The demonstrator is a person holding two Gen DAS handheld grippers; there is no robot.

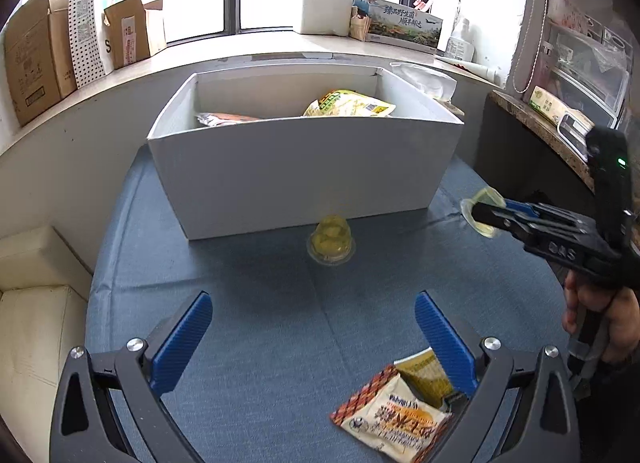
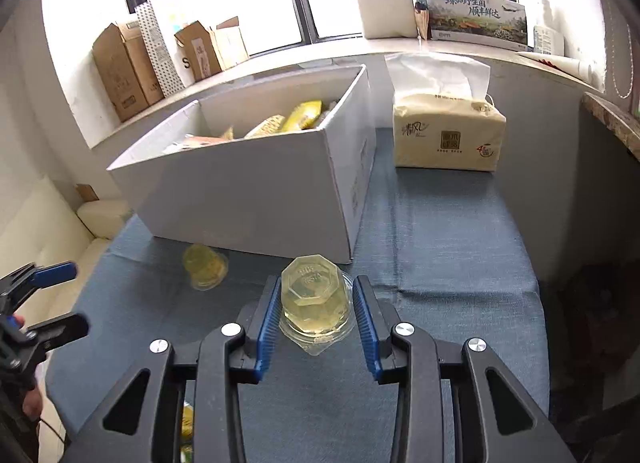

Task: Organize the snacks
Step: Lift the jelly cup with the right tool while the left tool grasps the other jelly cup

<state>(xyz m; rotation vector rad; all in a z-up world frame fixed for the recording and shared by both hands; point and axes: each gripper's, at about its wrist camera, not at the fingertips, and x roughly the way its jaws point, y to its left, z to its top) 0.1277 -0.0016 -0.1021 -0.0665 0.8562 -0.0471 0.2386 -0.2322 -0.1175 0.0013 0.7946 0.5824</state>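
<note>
At the bottom centre of the right wrist view, the right claw [image 2: 316, 315] is clenched on a clear jelly cup [image 2: 314, 299], held above the blue-covered tabletop [image 2: 440, 303]. A second jelly cup [image 1: 331, 241] sits mid-frame in the left view, just before the white box [image 1: 300, 167] of snack packets. The left claw [image 1: 314, 339] is spread wide, released, with a snack packet [image 1: 394, 415] at lower right.

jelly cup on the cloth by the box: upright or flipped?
Flipped. The loose jelly cup rests on its wide rim, narrow base up, apart from the white box.
</note>
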